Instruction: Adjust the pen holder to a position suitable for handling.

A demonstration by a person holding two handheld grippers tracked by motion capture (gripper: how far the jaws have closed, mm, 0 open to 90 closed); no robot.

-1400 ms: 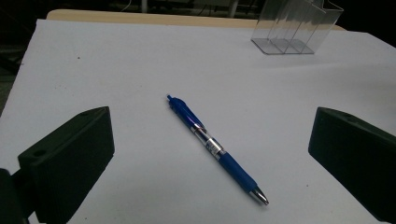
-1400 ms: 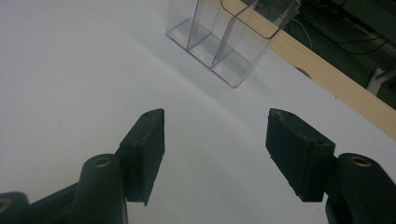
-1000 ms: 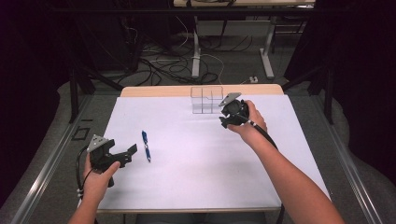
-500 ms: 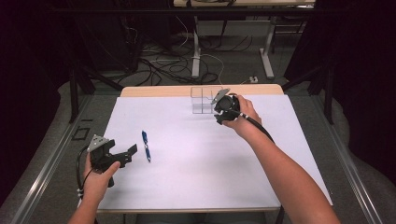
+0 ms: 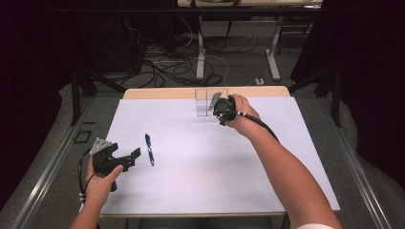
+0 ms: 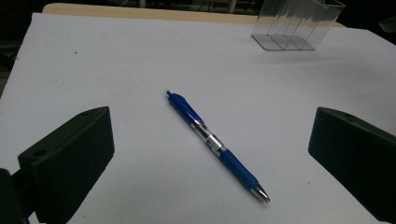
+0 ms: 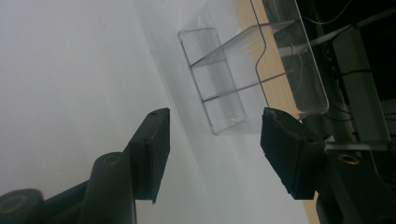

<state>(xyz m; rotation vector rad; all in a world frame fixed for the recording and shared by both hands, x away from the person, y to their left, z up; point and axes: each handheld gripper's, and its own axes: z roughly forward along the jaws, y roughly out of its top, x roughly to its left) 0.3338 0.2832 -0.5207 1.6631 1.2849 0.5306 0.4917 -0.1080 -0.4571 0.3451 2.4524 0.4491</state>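
Near the far edge of the tabletop, about midway along it, the clear plastic organizer stands on the white surface just ahead of the right gripper. In the right gripper view the jaws stand apart and have just been closing, with the near end of the organizer lying between and just beyond their tips; the pads do not press on it. From above, the gripper's body sits right beside the organizer's right end, though whether it touches cannot be told.

The organizer is a see-through rectangular box, open at the top, split by thin clear dividers into several narrow compartments. All the compartments visible hold nothing.

Toward the left edge of the tabletop, well apart from the organizer, the left gripper hovers with its jaws wide apart. A blue pen lies flat on the white surface just in front of them; in the left gripper view the pen lies diagonally between the two jaws, untouched, its silver tip pointing toward the camera.
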